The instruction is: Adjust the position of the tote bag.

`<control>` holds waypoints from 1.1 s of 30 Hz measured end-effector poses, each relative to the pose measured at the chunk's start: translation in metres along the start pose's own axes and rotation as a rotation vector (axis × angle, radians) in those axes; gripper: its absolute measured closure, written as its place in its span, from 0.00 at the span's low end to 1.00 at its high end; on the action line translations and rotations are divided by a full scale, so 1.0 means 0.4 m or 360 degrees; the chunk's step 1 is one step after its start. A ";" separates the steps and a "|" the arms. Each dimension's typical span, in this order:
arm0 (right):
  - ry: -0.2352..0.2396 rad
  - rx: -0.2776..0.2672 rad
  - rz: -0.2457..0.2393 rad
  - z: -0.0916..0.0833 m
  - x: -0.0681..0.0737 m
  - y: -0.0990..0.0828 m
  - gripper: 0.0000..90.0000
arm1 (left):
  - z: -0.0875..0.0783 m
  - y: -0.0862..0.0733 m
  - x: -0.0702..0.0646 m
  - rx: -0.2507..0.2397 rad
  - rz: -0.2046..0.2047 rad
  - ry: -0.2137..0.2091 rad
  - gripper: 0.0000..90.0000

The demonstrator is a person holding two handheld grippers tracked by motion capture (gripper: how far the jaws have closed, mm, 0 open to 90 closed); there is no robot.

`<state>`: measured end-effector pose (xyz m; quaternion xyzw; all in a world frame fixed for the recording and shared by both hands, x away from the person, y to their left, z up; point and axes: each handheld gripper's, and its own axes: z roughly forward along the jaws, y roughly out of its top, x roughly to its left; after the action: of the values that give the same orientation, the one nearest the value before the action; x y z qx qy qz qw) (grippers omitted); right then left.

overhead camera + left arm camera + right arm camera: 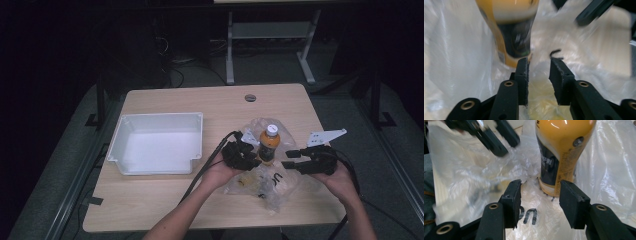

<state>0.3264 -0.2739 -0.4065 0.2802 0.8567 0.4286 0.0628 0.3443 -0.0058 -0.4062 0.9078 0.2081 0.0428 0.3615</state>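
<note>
Both hand-held grippers flank an upright orange drink bottle with a white cap [268, 143] standing on a crumpled clear plastic bag [272, 185] at the table's near right. Left gripper [248, 159] sits just left of the bottle, jaws spread a little, holding nothing; right gripper [291, 159] hangs spread, empty. Judging by this, the bottle's pickup is beginning; next, jaws must straddle it. An empty white plastic bin [122, 132] waits left.

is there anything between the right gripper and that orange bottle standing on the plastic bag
Nothing visible. In the right gripper view the open right gripper faces the upright bottle directly, with only flat, crumpled clear plastic bag on the table beneath and around it. The left gripper sits at the bottle's other side.
</note>
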 end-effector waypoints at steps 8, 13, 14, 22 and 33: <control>-0.0015 -0.0014 0.0013 -0.007 -0.008 -0.008 0.57 | 0.057 -0.069 0.006 0.0121 -0.0033 -0.0007 0.79; -0.0014 -0.0010 0.0003 -0.006 -0.003 -0.003 0.57 | 0.067 -0.087 0.002 0.0132 -0.0027 -0.0002 0.78; -0.0015 -0.0015 -0.0002 -0.005 -0.003 -0.002 0.57 | 0.070 -0.089 0.001 0.0134 -0.0035 -0.0001 0.78; -0.0027 -0.0011 0.0006 -0.006 -0.004 -0.006 0.57 | 0.049 -0.089 0.000 0.0115 -0.0027 -0.0004 0.76; -0.0044 -0.0030 0.0028 -0.014 -0.005 -0.011 0.56 | -0.079 -0.077 -0.019 -0.0023 0.0002 -0.0048 0.70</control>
<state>0.3243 -0.2811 -0.4064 0.2929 0.8492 0.4332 0.0733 0.3195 0.0311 -0.4031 0.9059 0.2018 0.0308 0.3711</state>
